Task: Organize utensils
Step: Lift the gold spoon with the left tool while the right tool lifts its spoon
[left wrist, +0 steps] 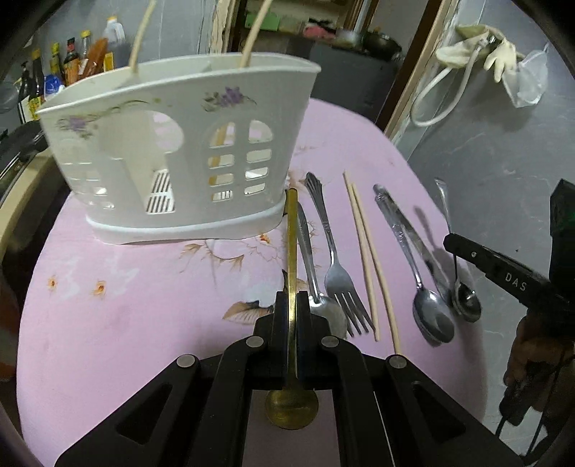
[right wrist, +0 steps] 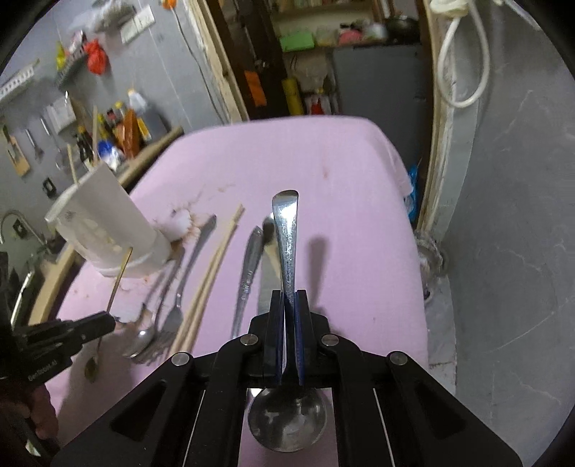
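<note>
My left gripper (left wrist: 291, 298) is shut on a brass spoon (left wrist: 291, 244), handle pointing forward toward the white utensil caddy (left wrist: 179, 151), bowl near the camera. My right gripper (right wrist: 288, 298) is shut on a steel spoon (right wrist: 286, 230), handle forward, lifted above the pink cloth. On the cloth lie a steel spoon (left wrist: 309, 251), a fork (left wrist: 334, 258), a pair of chopsticks (left wrist: 370, 258), a large spoon (left wrist: 413, 266) and a table knife (left wrist: 422, 248). The caddy holds two chopsticks (left wrist: 257, 28). The right gripper shows in the left wrist view (left wrist: 467, 251) at the right.
The pink flowered cloth (left wrist: 125, 305) covers a rounded table with its edge close on the right. Sauce bottles (left wrist: 68, 61) stand behind the caddy. A grey wall with a white cable (left wrist: 442, 97) is at the right. The left gripper shows in the right wrist view (right wrist: 90, 328).
</note>
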A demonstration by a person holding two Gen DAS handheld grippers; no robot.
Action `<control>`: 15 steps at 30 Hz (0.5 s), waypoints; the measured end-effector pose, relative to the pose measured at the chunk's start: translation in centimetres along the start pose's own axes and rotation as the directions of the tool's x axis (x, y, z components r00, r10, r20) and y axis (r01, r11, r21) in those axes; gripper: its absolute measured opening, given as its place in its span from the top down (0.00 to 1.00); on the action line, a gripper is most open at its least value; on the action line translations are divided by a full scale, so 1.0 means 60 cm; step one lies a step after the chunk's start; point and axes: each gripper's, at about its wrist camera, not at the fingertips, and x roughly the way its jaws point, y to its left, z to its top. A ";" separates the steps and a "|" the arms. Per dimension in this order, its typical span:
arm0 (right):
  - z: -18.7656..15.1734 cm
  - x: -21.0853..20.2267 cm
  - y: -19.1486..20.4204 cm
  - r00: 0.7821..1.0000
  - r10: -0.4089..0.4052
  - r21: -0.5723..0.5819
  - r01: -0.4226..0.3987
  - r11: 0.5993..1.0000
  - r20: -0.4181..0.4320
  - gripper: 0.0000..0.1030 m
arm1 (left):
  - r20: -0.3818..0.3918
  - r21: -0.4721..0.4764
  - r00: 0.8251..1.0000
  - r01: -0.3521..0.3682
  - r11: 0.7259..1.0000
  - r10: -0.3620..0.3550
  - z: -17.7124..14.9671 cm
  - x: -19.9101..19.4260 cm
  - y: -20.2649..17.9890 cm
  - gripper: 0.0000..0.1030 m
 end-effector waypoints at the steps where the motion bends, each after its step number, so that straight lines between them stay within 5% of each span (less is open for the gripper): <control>1: -0.002 -0.005 0.002 1.000 -0.003 0.003 0.003 1.000 0.012 0.97 | 0.009 -0.006 1.000 0.007 1.000 -0.007 -0.002 -0.006 0.003 0.98; 15: -0.025 -0.049 0.046 0.992 -0.045 0.025 0.042 0.999 0.114 0.98 | 0.093 0.072 0.993 0.070 0.995 -0.076 -0.006 -0.052 -0.002 0.98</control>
